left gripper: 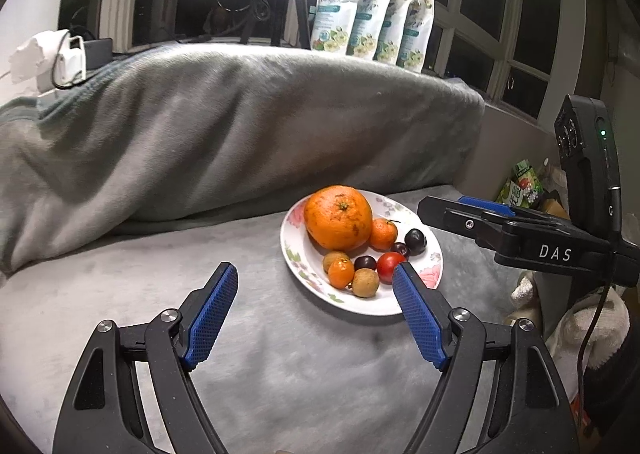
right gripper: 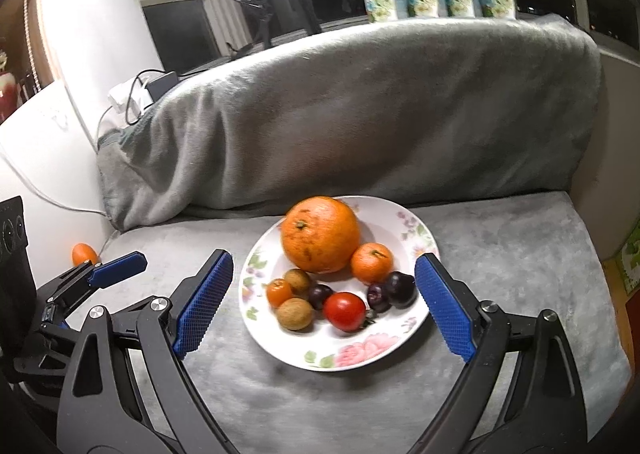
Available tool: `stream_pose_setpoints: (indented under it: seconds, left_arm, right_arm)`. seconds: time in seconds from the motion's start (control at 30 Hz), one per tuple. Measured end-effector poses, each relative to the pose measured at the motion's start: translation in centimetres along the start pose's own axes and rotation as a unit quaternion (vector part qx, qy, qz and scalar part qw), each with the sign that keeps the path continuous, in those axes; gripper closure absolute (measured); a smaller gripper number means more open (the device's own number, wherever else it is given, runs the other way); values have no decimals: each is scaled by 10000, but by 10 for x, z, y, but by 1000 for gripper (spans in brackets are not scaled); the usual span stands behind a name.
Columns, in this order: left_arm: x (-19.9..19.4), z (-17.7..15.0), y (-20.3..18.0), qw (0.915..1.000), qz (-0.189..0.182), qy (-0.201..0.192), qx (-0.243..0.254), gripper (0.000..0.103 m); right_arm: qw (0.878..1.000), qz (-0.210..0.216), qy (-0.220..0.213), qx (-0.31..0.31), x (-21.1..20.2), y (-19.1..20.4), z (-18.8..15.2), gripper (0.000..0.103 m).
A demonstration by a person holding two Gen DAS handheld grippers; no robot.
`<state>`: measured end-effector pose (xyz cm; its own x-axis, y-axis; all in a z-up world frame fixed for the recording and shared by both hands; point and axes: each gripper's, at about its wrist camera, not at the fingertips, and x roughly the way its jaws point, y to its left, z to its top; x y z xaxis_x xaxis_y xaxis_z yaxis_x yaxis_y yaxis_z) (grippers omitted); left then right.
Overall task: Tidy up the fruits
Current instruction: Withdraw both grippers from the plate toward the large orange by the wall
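1. step in hand: looks like a gap between picks. most fruit already sits on the plate (right gripper: 372, 358), w/ one small orange fruit (right gripper: 83, 253) loose on the grey cushion (right gripper: 520, 274), so the sort is judged nearly done.
2. left gripper (left gripper: 314, 306): fingers spread wide, nothing btwn the pads, only bare cushion. no pad touches anything.
3. right gripper (right gripper: 324, 304): fingers also wide apart & empty. in its own view the plate shows btwn the two pads, but the pads hang above it, not on it.
4. plate contents rel. to the right fingers: big orange (right gripper: 320, 234) beyond the tips, centre; mandarin (right gripper: 371, 262) near the right pad; tomato (right gripper: 345, 311) about midway btwn pads; dark plums (right gripper: 398, 290) just beside the right pad; brown longans (right gripper: 295, 313) & a small kumquat (right gripper: 279, 291) toward the left pad.
5. stray fruit lies well beyond the left gripper's tips, by the rolled blanket (right gripper: 360, 114), seen past it in the right view.
6. next move, as a guess: left gripper goes to the stray, straddles it, closes gently (small, round, likely to roll on plush), then carries it to the plate.
7. pose: both grippers tilt down toward the cushion, side by side, right one over the plate's near edge.
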<state>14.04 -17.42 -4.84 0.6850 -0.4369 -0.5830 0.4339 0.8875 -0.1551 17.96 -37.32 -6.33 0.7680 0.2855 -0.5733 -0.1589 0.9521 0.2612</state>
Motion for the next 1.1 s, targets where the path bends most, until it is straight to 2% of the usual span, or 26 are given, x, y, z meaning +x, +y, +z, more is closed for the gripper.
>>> stream_pose_setpoints:
  seconds: [0.57,0.87,1.1]
  left_arm:
    - [-55,-8,60,9975,428,-370,-433,23]
    - [-86,-21,110,9910,851,-538,-877,23]
    - [-109,-44,148,9802,1313,-644,-1337,23]
  right_arm:
    - [9985,90,24,-539,10,75,20,9]
    - [9952,558,216,-771,36,127,26,9]
    - [9849,1175,426,-1194,64,180,28,9]
